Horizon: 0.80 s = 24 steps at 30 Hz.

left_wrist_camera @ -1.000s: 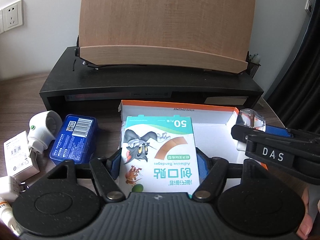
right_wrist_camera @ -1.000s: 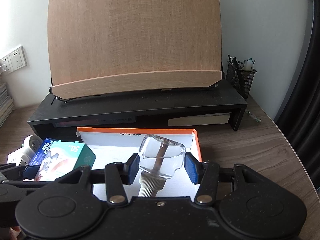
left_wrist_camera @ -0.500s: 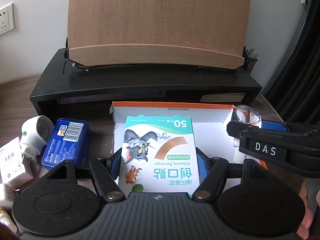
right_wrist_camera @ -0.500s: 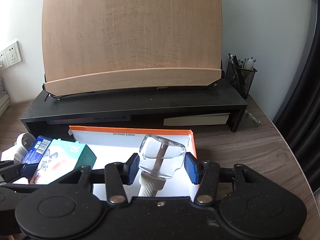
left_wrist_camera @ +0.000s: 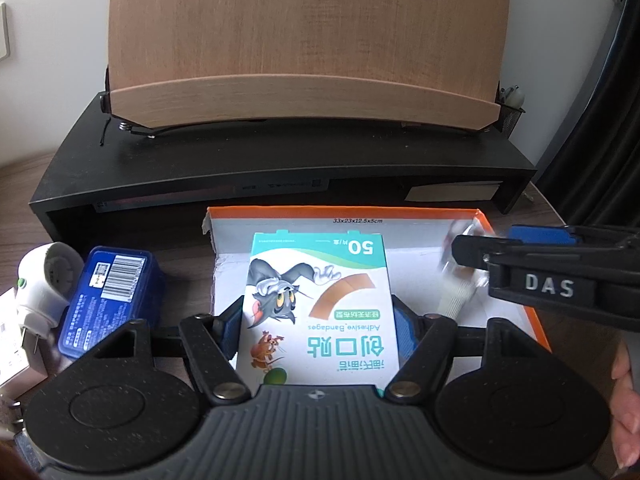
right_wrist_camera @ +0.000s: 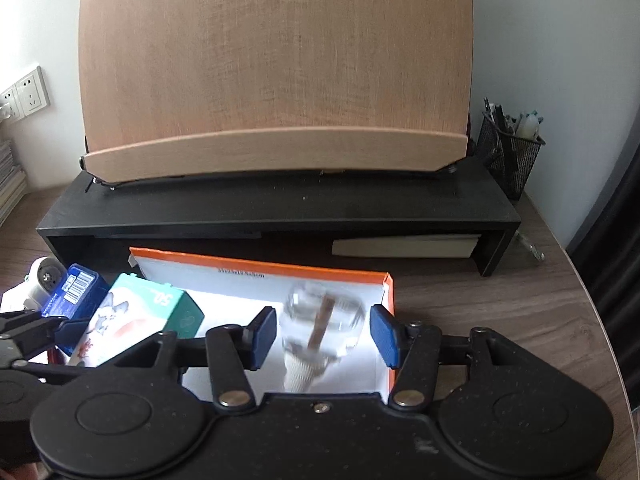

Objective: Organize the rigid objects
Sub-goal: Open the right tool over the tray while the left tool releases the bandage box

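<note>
My left gripper [left_wrist_camera: 320, 322] is shut on a teal-and-white adhesive bandage box [left_wrist_camera: 320, 280] and holds it over the left part of a shallow white tray with an orange rim [left_wrist_camera: 400, 213]. In the right wrist view the same bandage box [right_wrist_camera: 136, 312] shows at the left. My right gripper [right_wrist_camera: 323, 332] hangs over the right part of the tray [right_wrist_camera: 256, 266]. Its jaws are opening. A clear glass bottle with a white ribbed cap [right_wrist_camera: 322, 316] sits blurred between the blue pads, with a gap on each side.
Left of the tray lie a blue box [left_wrist_camera: 108, 300], a white plug adapter [left_wrist_camera: 44, 280] and a white carton [left_wrist_camera: 10, 340]. Behind stands a black desk riser [left_wrist_camera: 280, 160] carrying a wooden board [left_wrist_camera: 304, 40]. A mesh pen holder [right_wrist_camera: 508, 152] stands at the right.
The right jaws have parted from the glass bottle, which now looks blurred and lower between them. Both grippers have moved closer over the tray. The left grip is unchanged.
</note>
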### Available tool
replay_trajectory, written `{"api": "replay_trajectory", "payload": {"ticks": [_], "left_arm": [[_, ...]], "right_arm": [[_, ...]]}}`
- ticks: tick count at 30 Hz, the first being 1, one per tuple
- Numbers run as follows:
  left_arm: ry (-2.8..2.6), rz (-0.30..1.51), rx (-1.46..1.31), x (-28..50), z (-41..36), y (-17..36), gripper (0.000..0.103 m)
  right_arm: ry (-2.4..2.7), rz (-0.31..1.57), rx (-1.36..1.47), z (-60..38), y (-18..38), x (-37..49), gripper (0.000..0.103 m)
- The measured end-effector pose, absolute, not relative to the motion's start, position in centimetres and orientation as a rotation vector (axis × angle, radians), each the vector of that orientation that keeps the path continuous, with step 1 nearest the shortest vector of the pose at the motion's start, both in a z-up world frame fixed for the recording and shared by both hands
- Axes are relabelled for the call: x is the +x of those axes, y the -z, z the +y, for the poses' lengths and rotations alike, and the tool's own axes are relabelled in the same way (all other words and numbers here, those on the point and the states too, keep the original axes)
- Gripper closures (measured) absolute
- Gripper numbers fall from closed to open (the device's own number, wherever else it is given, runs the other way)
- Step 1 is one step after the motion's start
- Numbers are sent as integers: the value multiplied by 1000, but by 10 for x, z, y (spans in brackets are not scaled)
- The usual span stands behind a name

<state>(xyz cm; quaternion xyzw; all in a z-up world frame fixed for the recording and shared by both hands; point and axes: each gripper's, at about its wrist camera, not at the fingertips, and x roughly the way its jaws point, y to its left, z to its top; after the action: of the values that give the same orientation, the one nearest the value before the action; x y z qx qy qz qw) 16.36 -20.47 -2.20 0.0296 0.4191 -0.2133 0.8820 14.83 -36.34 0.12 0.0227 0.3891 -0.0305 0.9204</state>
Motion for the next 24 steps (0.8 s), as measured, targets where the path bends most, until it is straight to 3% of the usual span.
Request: {"api": "replay_trajectory", "payload": {"ticks": [7, 19, 24], "left_arm": [[476, 892, 54, 173, -212, 27, 32], [417, 869, 93, 148, -210, -1, 6], [383, 864, 103, 134, -201, -11, 4]], "right_arm": [[117, 750, 68, -372, -15, 133, 33], [183, 692, 127, -377, -36, 85, 20], [179, 694, 138, -374, -37, 65, 15]]}}
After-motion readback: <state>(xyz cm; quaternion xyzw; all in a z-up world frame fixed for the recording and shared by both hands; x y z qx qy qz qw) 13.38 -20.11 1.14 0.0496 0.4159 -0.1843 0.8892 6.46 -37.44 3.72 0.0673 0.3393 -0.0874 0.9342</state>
